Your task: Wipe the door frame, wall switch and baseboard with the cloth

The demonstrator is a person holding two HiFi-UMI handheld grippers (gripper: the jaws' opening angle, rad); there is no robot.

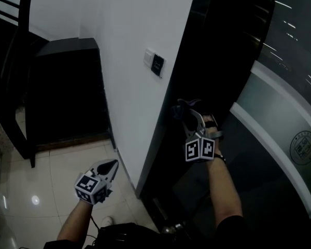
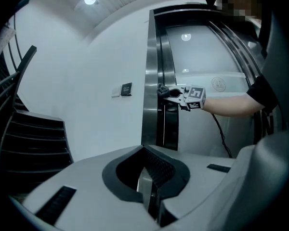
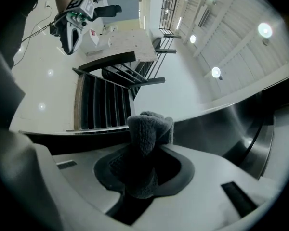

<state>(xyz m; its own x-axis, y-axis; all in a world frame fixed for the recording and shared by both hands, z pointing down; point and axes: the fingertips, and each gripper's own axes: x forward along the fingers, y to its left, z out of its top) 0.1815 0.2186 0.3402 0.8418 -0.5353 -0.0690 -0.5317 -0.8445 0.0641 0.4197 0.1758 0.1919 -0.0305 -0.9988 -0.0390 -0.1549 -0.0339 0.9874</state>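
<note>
My right gripper [image 1: 183, 111] is shut on a grey fluffy cloth [image 3: 147, 134] and holds it against the dark glossy door frame [image 1: 182, 71] at about mid height. The cloth bulges out past the jaws towards the frame's edge [image 3: 216, 121]. A wall switch [image 1: 155, 63] sits on the white wall, up and left of the cloth. My left gripper [image 1: 110, 167] hangs low beside the wall, shut with nothing in it, and looks up at the frame [image 2: 153, 100], the switch [image 2: 126, 88] and the right gripper [image 2: 173, 92]. A dark baseboard [image 1: 125, 171] runs along the wall's foot.
A dark staircase with a slanted rail [image 1: 20, 61] stands left of the wall. Right of the frame is a frosted glass door [image 1: 280, 118] with a round emblem. Pale glossy floor tiles [image 1: 52, 175] lie below. A cable [image 2: 220, 134] hangs from the right gripper.
</note>
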